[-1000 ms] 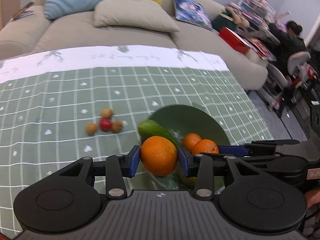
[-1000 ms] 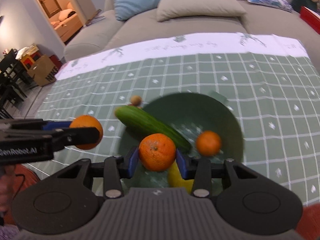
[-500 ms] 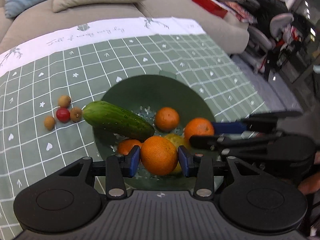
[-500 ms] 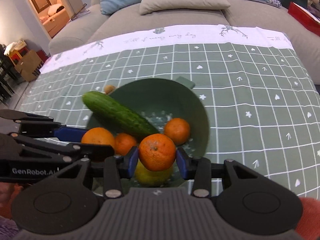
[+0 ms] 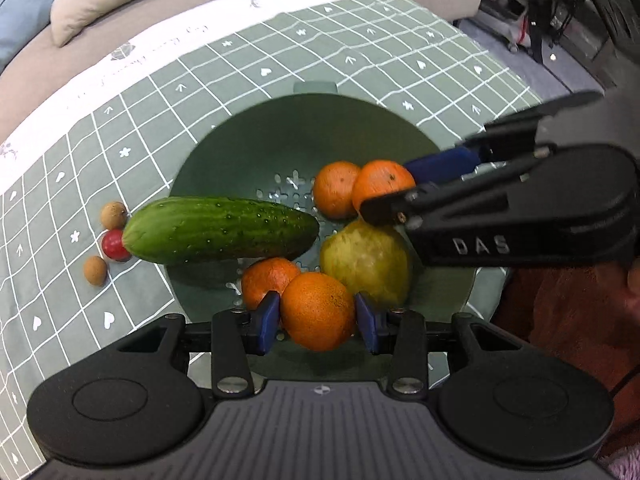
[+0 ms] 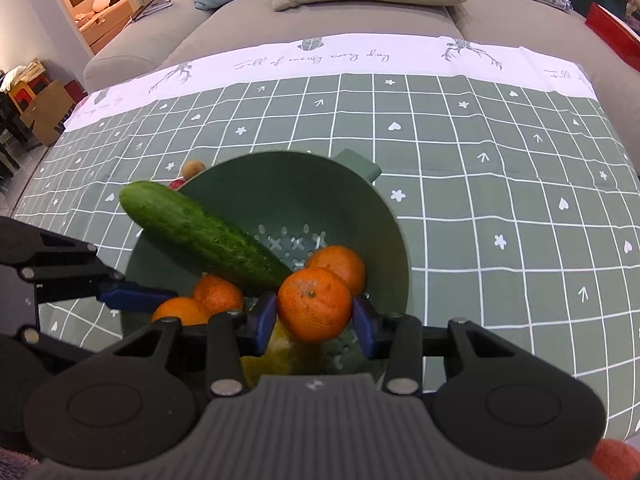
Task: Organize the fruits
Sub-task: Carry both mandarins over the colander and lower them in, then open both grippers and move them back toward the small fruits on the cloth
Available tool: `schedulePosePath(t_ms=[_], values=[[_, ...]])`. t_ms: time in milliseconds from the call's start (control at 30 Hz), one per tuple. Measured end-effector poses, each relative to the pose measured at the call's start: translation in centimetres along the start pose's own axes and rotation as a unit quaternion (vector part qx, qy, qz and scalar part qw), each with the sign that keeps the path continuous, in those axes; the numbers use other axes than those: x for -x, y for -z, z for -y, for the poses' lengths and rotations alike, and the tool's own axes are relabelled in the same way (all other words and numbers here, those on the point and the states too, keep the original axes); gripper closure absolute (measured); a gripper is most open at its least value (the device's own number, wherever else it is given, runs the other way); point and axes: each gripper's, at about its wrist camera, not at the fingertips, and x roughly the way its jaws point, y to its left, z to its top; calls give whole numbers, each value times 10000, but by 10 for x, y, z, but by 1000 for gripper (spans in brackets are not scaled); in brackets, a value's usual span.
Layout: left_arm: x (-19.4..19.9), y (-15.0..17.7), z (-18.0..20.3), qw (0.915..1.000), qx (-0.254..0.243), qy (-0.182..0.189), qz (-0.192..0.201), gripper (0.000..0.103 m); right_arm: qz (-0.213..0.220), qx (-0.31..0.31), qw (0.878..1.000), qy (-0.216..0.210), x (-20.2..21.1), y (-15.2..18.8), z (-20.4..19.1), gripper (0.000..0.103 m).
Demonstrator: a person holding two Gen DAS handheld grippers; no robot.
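Observation:
A green colander [image 5: 304, 128] [image 6: 280, 176] sits on the checked tablecloth. In it lie a cucumber [image 5: 220, 230] [image 6: 200, 228] resting over the left rim, a yellow pear [image 5: 366, 256] and two loose oranges [image 5: 334, 188] [image 5: 268, 276]. My left gripper [image 5: 318, 318] is shut on an orange [image 5: 318, 310] low over the colander's near side. My right gripper [image 6: 314, 314] is shut on another orange [image 6: 314, 304] [image 5: 380, 184] over the colander's right part, beside a loose orange [image 6: 340, 262].
Two small brown fruits [image 5: 113, 215] [image 5: 95, 270] and a red one [image 5: 113, 243] lie on the cloth left of the colander. A grey sofa [image 6: 320, 20] with cushions runs along the table's far edge. Chairs and clutter stand at the far right [image 5: 540, 4].
Both grippers have come down toward the colander with their oranges still held. The left one swung right from the cloth to over the bowl, and the two now hang close together above it.

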Motion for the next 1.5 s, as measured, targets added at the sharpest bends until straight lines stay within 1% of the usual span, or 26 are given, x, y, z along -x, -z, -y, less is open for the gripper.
schedulePosePath(t_ms=[400, 433, 500, 567, 600, 633, 767, 833, 933, 1033, 1133, 1233, 1433, 1467, 1500], values=[[-18, -2, -11, 9986, 386, 134, -350, 57, -1, -224, 9997, -61, -14, -9, 9, 64], [-19, -2, -12, 9983, 413, 134, -381, 54, -1, -227, 9997, -55, -14, -9, 9, 64], [-19, -1, -12, 9985, 409, 109, -350, 52, -21, -215, 9998, -48, -16, -10, 8, 63], [-18, -1, -11, 9985, 438, 101, -319, 46, -32, -213, 9998, -31, -17, -9, 8, 63], [-17, -1, -12, 9985, 460, 109, -283, 41, -29, -218, 9998, -32, -17, -9, 8, 63], [-14, 0, -13, 9984, 499, 119, -233, 39, -22, -236, 9997, -42, -17, -10, 8, 63], [-3, 3, -19, 9976, 673, 180, -36, 36, 111, -252, 9995, -121, -13, -16, 6, 66], [5, 4, -22, 9968, 782, 180, 65, 33, 153, -181, 9996, -165, -12, -19, 2, 66], [17, 8, -29, 9952, 935, 186, 231, 31, 173, -113, 9997, -162, -12, -23, -3, 65], [29, 11, -34, 9936, 1035, 168, 411, 28, 220, -268, 9991, -241, -11, -24, -1, 64], [39, 15, -37, 9919, 1136, 121, 557, 28, 289, -433, 9982, -300, -7, -25, 0, 64], [49, 21, -45, 9891, 1271, 104, 730, 28, 310, -372, 9985, -243, -4, -24, -1, 64], [55, 25, -63, 9827, 1593, -187, 924, 28, 124, -201, 9995, -190, -5, -16, -8, 64], [58, 25, -64, 9816, 1643, -221, 952, 28, 51, -162, 9997, -178, -7, -15, -9, 66], [59, 27, -68, 9802, 1703, -237, 982, 28, -27, -121, 9998, -153, -10, -13, -12, 71]])
